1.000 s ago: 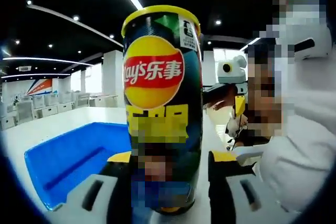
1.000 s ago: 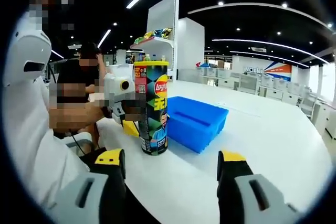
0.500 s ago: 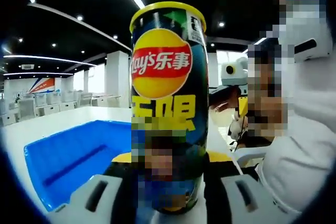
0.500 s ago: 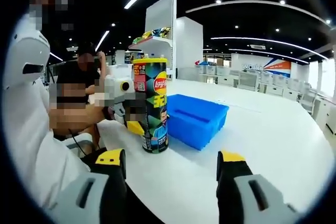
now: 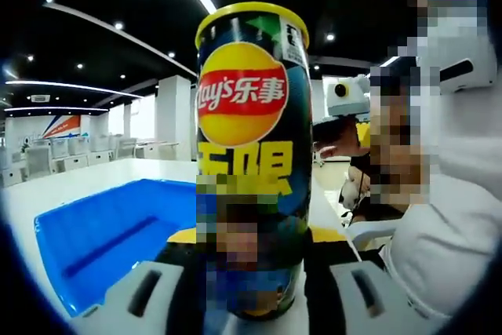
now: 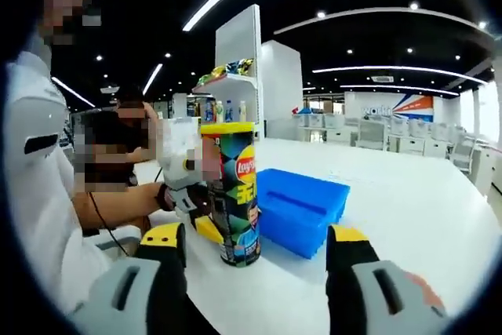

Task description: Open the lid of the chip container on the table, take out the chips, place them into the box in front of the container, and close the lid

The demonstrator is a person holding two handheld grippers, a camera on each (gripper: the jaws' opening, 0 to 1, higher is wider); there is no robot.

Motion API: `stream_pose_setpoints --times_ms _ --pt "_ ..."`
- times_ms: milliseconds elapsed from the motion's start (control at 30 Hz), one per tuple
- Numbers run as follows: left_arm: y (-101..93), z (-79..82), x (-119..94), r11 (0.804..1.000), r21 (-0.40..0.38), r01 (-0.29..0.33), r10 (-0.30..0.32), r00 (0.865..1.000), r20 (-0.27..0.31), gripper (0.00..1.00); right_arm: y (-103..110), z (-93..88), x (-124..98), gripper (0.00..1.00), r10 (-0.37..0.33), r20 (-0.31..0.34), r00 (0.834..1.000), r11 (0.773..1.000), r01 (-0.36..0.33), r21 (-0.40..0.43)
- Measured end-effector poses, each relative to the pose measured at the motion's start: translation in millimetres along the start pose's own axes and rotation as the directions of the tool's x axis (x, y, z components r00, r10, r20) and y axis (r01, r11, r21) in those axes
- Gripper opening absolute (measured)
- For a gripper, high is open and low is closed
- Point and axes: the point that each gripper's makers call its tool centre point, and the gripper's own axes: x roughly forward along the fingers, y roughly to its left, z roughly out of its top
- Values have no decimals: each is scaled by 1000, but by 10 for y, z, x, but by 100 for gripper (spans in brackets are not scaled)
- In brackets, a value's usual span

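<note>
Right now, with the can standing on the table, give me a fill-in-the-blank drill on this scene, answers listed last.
1. The left gripper is shut on the lower part of the Lay's chip can, whose ____ lid is on.
2. The open box beside the can is ____ in colour.
3. The right gripper has its fingers ____, holding nothing.
4. The can stands ____ on the white table.

Missing words: yellow; blue; open; upright

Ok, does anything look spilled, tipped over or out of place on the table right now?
Nothing stands out. The Lay's chip can stands upright on the white table with its yellow lid on, the left hand-held gripper closed around it. The blue box sits beside it. No chips spilled.
</note>
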Motion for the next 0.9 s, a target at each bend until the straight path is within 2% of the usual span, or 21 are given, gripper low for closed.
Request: stream_pose_setpoints --times_ms 33,133,233,267,333,367,433,633,733,900 --pt "1 -1 4 1000 0 0 0 1000 -1 48 12 21 21 74 -3 3 1000 1000 3 -2" --pt "4 -3 8 1000 1 0 0 1000 -3 48 -1 319 231 81 -57 91 994 998 58 -9" --pt "3 -5 12 1000 2 -1 1 1000 -8 48 1 485 380 76 -66 117 991 997 71 -34" --pt "2 -6 12 1000 2 -2 2 1000 -9 48 11 540 439 75 -56 126 990 998 59 -25" --pt "2 -8 16 1000 3 -2 2 1000 -11 48 118 600 545 75 8 139 990 999 -15 49" --pt "4 -9 19 1000 3 -1 1 1000 -11 48 161 605 578 75 29 134 991 998 -36 52" --pt "13 -11 15 1000 2 -1 1 1000 -11 48 127 615 657 76 -7 124 992 999 0 51" --pt "22 -15 16 1000 4 -1 1 1000 -18 48 148 651 807 70 -30 116 993 999 31 -12" --pt "21 -15 17 1000 5 -1 1 1000 -20 48 203 656 867 69 -5 108 994 1000 4 2" --pt "17 -16 20 1000 6 -2 2 1000 -22 48 137 637 945 66 -39 96 995 999 38 7"
